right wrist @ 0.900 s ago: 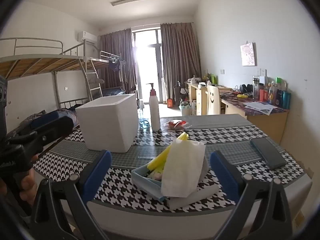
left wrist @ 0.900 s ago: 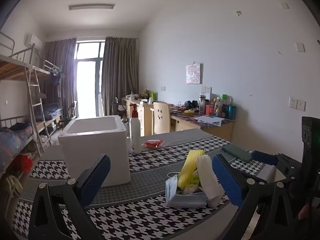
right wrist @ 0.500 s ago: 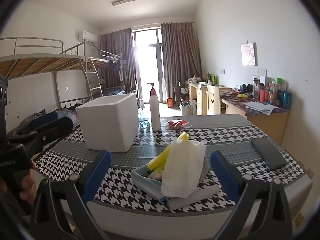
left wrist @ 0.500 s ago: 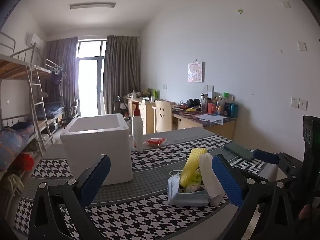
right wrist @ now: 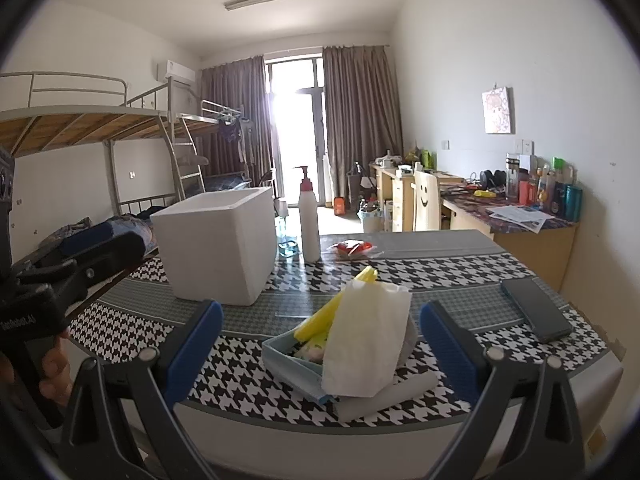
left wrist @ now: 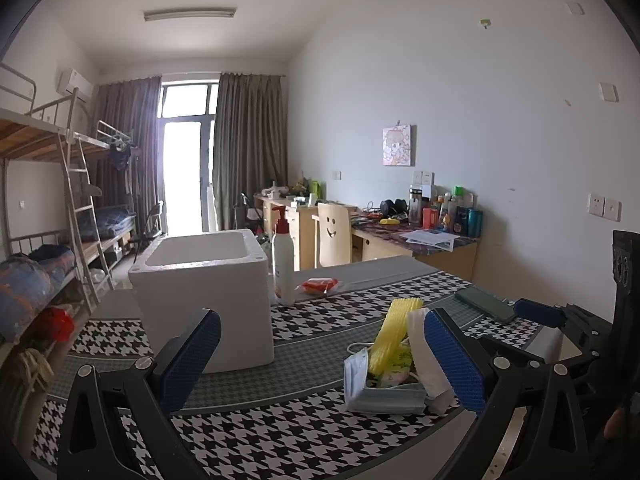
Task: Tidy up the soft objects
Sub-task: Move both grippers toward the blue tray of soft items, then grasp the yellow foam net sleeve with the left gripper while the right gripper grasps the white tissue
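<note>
Your right gripper (right wrist: 320, 340) and left gripper (left wrist: 320, 356) both stand released, jaws wide, nothing held. The soft pile (right wrist: 352, 344) (face mask (left wrist: 376, 392), yellow foam net (left wrist: 394, 332), white tissue (right wrist: 368, 340)) sits on the houndstooth table (right wrist: 460, 272), at 12 o'clock from your right gripper. White foam box (right wrist: 218, 248) at 10 o'clock, pump bottle (right wrist: 309, 220) just beside it.

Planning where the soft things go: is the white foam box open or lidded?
Open: white foam box shows its bare rim and hollow inside, no lid.
</note>
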Available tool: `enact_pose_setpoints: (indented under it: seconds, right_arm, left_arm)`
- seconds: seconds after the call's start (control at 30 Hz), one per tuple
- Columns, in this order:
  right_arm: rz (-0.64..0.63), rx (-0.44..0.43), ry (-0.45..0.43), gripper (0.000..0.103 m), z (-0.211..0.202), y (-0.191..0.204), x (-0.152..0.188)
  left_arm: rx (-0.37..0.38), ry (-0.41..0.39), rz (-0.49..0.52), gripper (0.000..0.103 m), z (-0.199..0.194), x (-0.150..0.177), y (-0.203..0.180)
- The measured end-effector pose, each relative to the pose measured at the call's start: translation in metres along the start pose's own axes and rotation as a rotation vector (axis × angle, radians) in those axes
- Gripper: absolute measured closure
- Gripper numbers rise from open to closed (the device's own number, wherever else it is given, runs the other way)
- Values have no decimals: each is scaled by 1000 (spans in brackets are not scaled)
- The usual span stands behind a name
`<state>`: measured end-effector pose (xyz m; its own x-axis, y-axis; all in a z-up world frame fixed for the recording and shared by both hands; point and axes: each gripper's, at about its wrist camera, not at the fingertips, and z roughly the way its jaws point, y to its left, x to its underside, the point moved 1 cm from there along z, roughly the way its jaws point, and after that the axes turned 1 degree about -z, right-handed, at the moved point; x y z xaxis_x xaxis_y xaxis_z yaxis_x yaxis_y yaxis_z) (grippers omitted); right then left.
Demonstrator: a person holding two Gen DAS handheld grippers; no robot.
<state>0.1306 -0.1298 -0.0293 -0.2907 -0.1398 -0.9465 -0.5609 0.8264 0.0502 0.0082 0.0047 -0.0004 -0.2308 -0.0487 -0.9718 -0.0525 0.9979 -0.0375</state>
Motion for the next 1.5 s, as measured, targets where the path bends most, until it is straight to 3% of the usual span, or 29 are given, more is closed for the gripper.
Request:
enact_pose_setpoints:
  seconds: [1.0, 1.5]
  right_arm:
    - [4, 8, 9, 3, 3, -4, 0]
    - [37, 13, 57, 3, 20, -14, 2]
  left_arm:
    - [-15, 24, -14, 1, 12, 1, 10]
    - [4, 102, -24, 1, 41, 9, 10]
